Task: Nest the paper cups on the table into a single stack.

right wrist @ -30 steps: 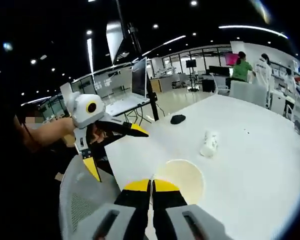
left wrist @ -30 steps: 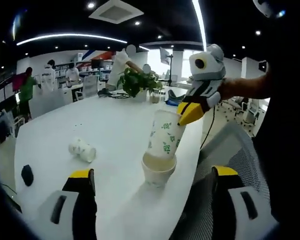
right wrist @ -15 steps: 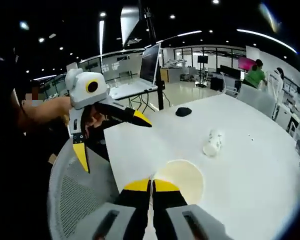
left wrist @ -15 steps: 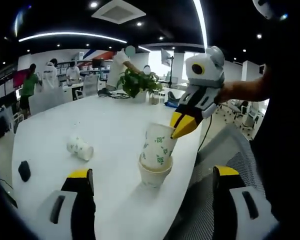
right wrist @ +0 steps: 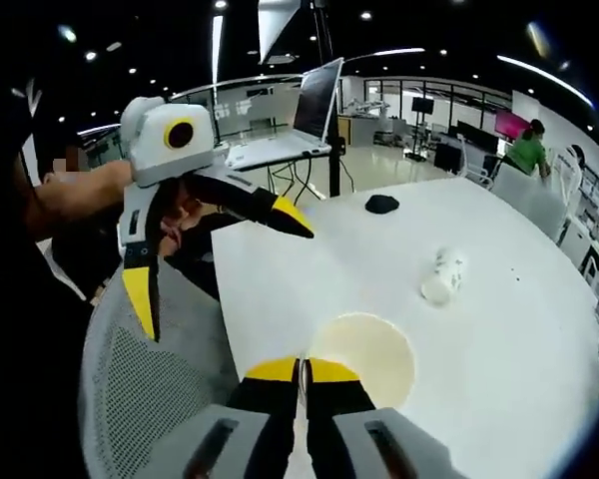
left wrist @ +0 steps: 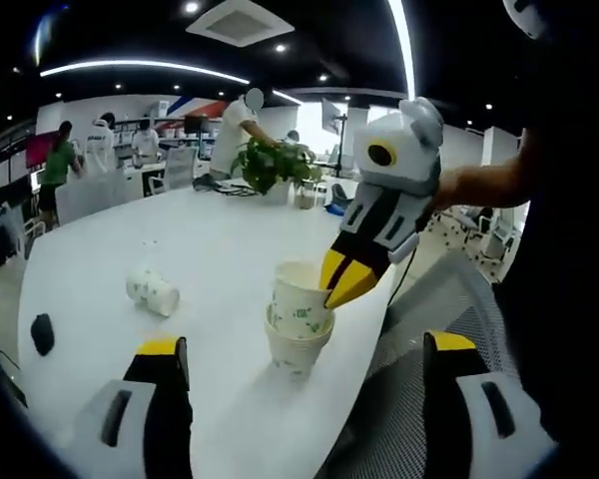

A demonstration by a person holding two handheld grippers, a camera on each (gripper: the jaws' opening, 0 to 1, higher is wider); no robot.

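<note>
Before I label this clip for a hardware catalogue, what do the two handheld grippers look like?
Each gripper has a light grey and white body with a round, yellow-ringed black lens, black arms and yellow-tipped jaws, as on the right gripper and the left gripper. From each gripper's own camera the jaws look black with yellow caps and grey pads. A dark cable hangs below the right gripper.

The upper cup (left wrist: 301,297) hides its lower half inside the bottom cup (left wrist: 295,349).
</note>
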